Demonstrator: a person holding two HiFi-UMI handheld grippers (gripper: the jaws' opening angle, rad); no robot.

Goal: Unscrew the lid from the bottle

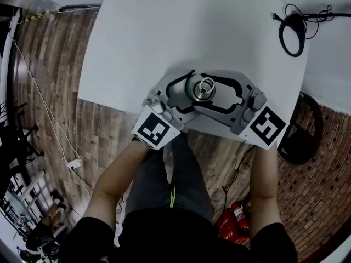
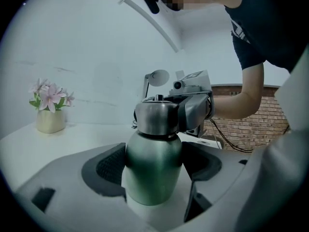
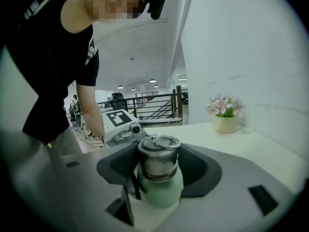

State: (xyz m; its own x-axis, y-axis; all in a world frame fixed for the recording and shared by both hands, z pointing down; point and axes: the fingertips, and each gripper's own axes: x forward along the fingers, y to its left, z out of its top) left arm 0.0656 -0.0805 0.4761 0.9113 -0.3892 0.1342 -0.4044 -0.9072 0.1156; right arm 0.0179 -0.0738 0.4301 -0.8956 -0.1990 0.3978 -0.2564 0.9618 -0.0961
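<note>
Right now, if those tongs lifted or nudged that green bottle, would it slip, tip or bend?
Probably stiff: the bottle looks like metal, so it shouldn't bend. Its smooth, shiny wall may be slippery. It stands upright and tall on the table, so a push near the lid could tip it, and once down its round body would likely roll.

The left arm [image 1: 118,177] and right arm [image 1: 264,179] are bare and reach forward to the near edge of the table [image 1: 164,32]. The left gripper [image 2: 154,166] squeezes the bottle [image 2: 154,190]. The right gripper [image 3: 160,170] faces it, jaws wide, hugging the lid [image 3: 158,157].
</note>
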